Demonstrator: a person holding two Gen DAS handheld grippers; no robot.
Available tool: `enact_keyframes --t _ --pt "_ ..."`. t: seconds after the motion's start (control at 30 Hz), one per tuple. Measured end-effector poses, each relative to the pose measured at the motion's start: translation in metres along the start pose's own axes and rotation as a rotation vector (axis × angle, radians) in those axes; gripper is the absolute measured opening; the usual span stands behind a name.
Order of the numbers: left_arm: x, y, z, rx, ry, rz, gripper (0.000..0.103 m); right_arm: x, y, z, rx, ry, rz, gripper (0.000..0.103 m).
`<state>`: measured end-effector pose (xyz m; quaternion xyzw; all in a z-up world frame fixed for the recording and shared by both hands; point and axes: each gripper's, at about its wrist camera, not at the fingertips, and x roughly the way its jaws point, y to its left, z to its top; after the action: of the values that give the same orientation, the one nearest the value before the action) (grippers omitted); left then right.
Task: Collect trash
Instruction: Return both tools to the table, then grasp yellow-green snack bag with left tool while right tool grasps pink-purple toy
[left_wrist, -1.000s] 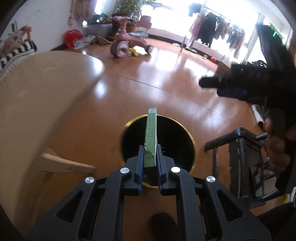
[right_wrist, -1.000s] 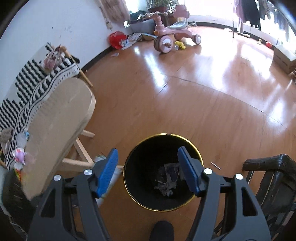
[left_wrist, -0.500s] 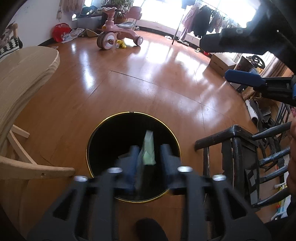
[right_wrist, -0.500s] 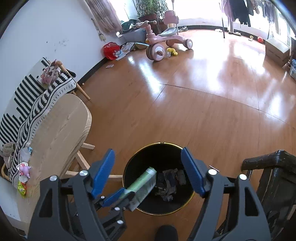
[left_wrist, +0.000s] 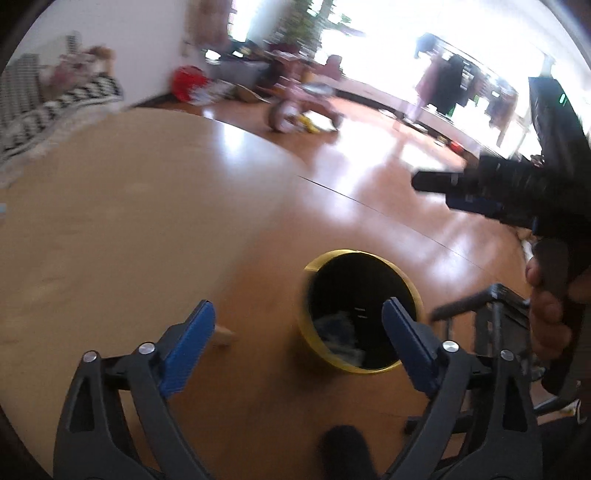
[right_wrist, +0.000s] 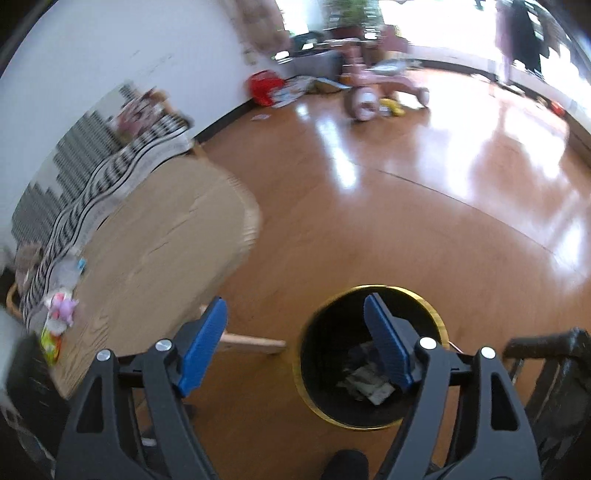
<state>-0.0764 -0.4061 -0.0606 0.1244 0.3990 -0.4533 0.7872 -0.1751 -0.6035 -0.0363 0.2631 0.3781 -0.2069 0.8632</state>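
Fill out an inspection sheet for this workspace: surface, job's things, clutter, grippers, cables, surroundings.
Surface: glossy wood floor; pale wooden table at left.
Job's things: black gold-rimmed bin on the floor, crumpled trash inside.
Clutter: small toys and wrappers on the table's near edge.
Grippers: left gripper opening, nothing between its fingers; right gripper open, empty.
Cables: nothing seen.
Surroundings: pink tricycle, striped cloth, dark chair, hanging clothes.

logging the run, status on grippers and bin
Left gripper jaws opening, nothing between. Right gripper open, empty. Trash in bin. Nothing in the way.
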Motion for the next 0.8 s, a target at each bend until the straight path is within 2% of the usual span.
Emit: enact_keyframes --t 0.13,0.27,0.37,0.5,0.57,0.67,0.8 --pt "-0.067 0.074 -0.009 -0.093 -0.066 0.131 0.091 0.018 0.086 -0.004 -0.127 0.024 0.056 0.074" --pt "-0.132 0.157 -0.025 -0.236 -0.12 0.276 0.091 0.035 0.178 -0.018 -0.266 0.047 0.114 0.074" --pt "-0.172 0.212 -0.043 -0.329 -0.152 0.36 0.091 0.048 0.247 -0.034 -0.37 0.064 0.168 0.074" --pt "-0.213 0.275 -0.071 -0.419 -0.174 0.506 0.091 0.061 0.313 -0.052 -0.444 0.084 0.23 0.074" --pt "-0.227 0.298 -0.085 -0.451 -0.177 0.54 0.091 0.067 0.345 -0.06 -0.474 0.089 0.261 0.074" --pt "-0.24 0.326 -0.096 -0.506 -0.18 0.548 0.091 0.075 0.381 -0.069 -0.507 0.093 0.296 0.074" --pt "-0.235 0.346 -0.102 -0.53 -0.165 0.558 0.091 0.086 0.411 -0.077 -0.544 0.101 0.315 0.075"
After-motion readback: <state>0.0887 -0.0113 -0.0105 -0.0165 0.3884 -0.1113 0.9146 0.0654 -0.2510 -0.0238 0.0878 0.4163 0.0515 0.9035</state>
